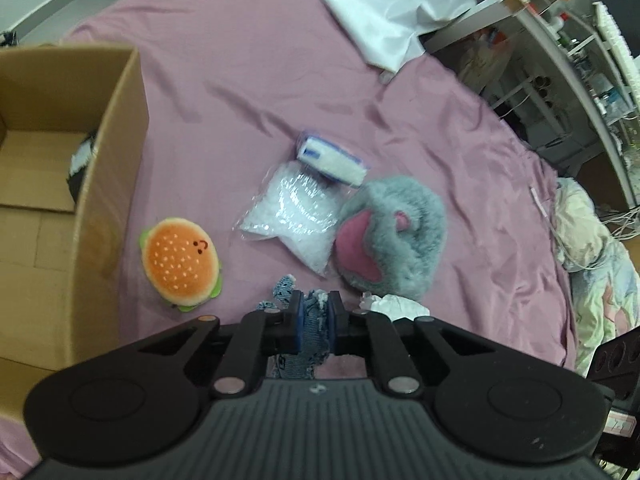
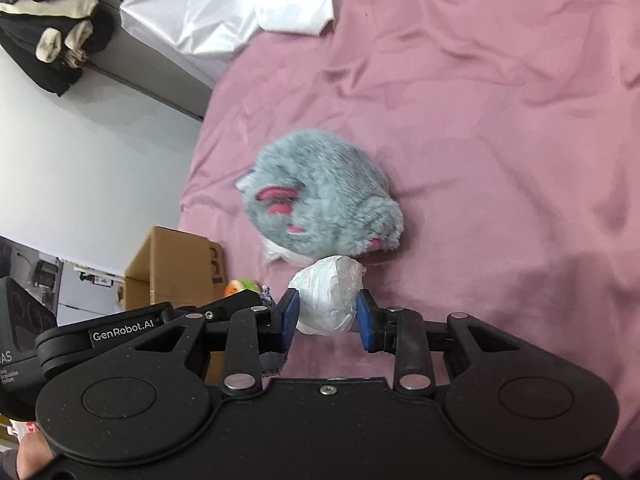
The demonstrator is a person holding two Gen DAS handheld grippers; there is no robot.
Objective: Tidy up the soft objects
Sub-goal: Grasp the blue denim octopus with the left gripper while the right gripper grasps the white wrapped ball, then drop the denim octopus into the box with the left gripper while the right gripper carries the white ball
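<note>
A bed with a wrinkled pink sheet carries a cardboard box at its left, a burger plush just beside it, a clear plastic bag, a blue-and-white roll, a grey furry plush, and white cloth at the far edge.

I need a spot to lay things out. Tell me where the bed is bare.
Bare pink sheet spans from the cardboard box to the white cloth, beyond the blue-white pack. Crowded nearer: burger plush, clear bag and grey plush cluster ahead of the left gripper.
</note>
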